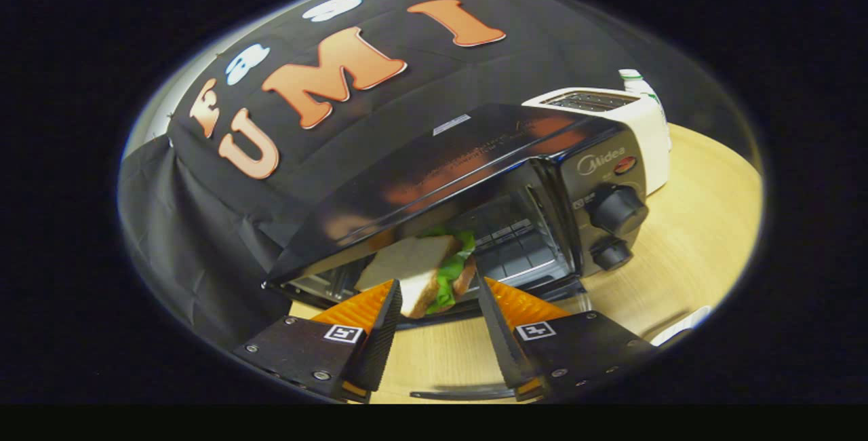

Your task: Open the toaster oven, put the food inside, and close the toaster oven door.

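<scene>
- I see my tool (437,298) with its fingers set fairly wide, the sandwich (424,271) between their tips.
- I cannot tell whether both fingers press on the sandwich; the left fingertip looks to be against the bread, the right one seems just apart from it.
- The sandwich is white bread with green lettuce showing at its right side, tilted, and it sits at the mouth of the oven (468,176).
- The oven is open: I look straight into its cavity, with the wire rack (519,244) behind and to the right of the sandwich.
- The oven door (434,315) lies dropped down in front, just under the sandwich and between my fingers.
- The oven's glossy black top takes up the space above the sandwich.
- On the oven's right panel I see two black knobs (614,220), one above the other, with a small red lamp above them.
- A white toaster (630,122) stands just behind the oven's right end, towards the table's far edge.
- A white bottle (637,81) with some green on it stands behind the toaster.
- The wooden table (685,244) carries all of it.
</scene>
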Demonstrator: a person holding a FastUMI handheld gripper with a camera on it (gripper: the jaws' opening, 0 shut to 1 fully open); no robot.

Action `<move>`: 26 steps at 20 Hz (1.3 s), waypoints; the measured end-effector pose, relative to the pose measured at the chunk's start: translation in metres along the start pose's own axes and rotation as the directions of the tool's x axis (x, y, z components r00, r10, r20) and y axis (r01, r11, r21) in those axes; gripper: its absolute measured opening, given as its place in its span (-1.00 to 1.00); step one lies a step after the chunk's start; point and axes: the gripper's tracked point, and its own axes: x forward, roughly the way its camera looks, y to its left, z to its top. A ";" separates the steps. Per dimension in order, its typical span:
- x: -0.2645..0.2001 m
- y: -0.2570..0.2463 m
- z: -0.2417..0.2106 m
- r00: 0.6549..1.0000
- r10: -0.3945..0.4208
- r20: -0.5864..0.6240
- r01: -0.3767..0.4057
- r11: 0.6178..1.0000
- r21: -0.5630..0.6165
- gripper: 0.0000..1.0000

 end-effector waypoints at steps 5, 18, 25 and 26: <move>-0.042 -0.002 -0.035 0.993 0.005 -0.120 -0.023 0.989 -0.147 0.35; -0.119 -0.041 -0.139 0.923 -0.078 -0.377 -0.068 0.930 -0.360 0.36; -0.101 -0.063 -0.157 0.883 -0.156 -0.444 -0.033 0.921 -0.389 0.69; -0.097 -0.061 -0.158 0.881 -0.152 -0.448 -0.038 0.922 -0.386 0.71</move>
